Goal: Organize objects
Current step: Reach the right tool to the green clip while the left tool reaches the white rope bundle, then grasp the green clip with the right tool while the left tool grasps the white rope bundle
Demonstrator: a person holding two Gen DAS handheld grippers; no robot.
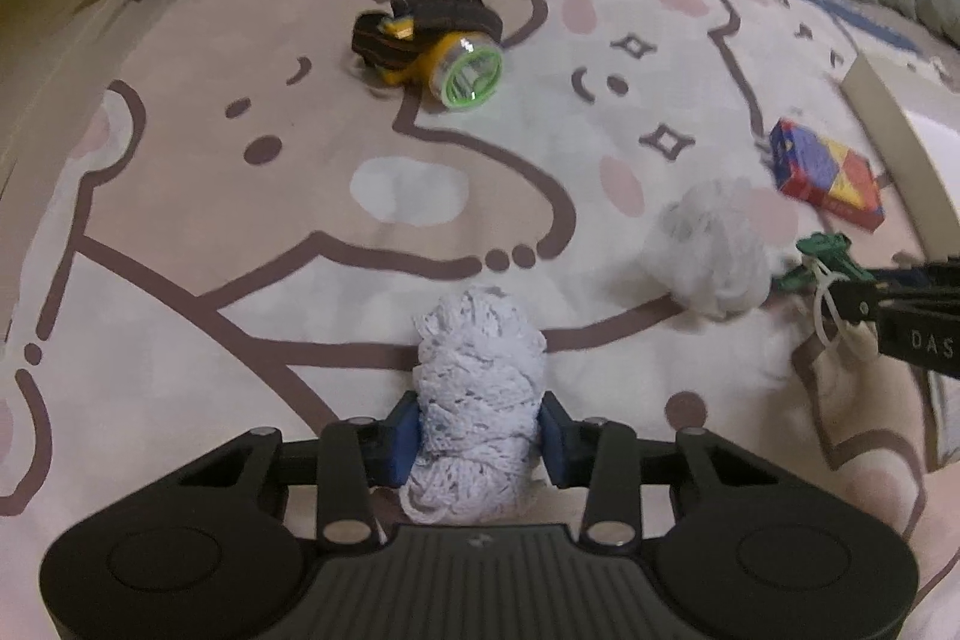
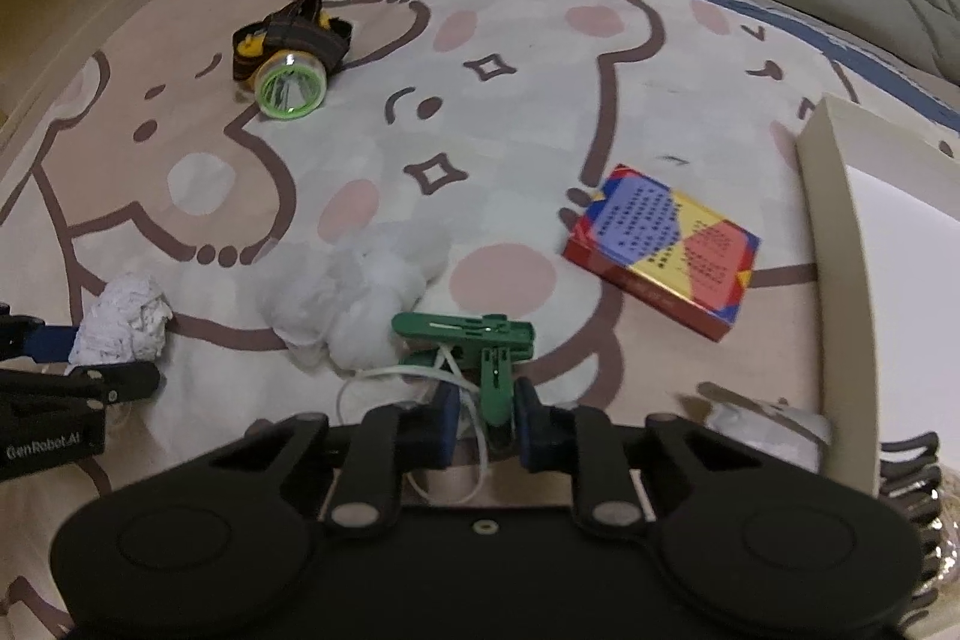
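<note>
Bear-print bed sheet (image 2: 372, 148) under everything. "GenRobot.AI" readable on left hand-held gripper (image 2: 78, 346) at lower left of right view, clamped on white lace bundle (image 1: 477, 400). Right hand-held gripper (image 2: 487, 421) closed on green clip (image 2: 480, 340). Nearby: headlamp (image 2: 288, 52), colourful box (image 2: 660, 250), cream tray (image 2: 834, 244) right.

Brightness: dim indoor light, warm and a little yellow in both views.
Shadows: soft and weak; only a faint one beside the headlamp (image 1: 431, 40) on the bed sheet (image 1: 240, 232).
Glare: a small bright spot on the headlamp lens.
Sharpness: slightly soft and grainy; the white fluffy ball (image 1: 711, 250) is smeared.
Distortion: strong fisheye curve, with dark corners.
</note>
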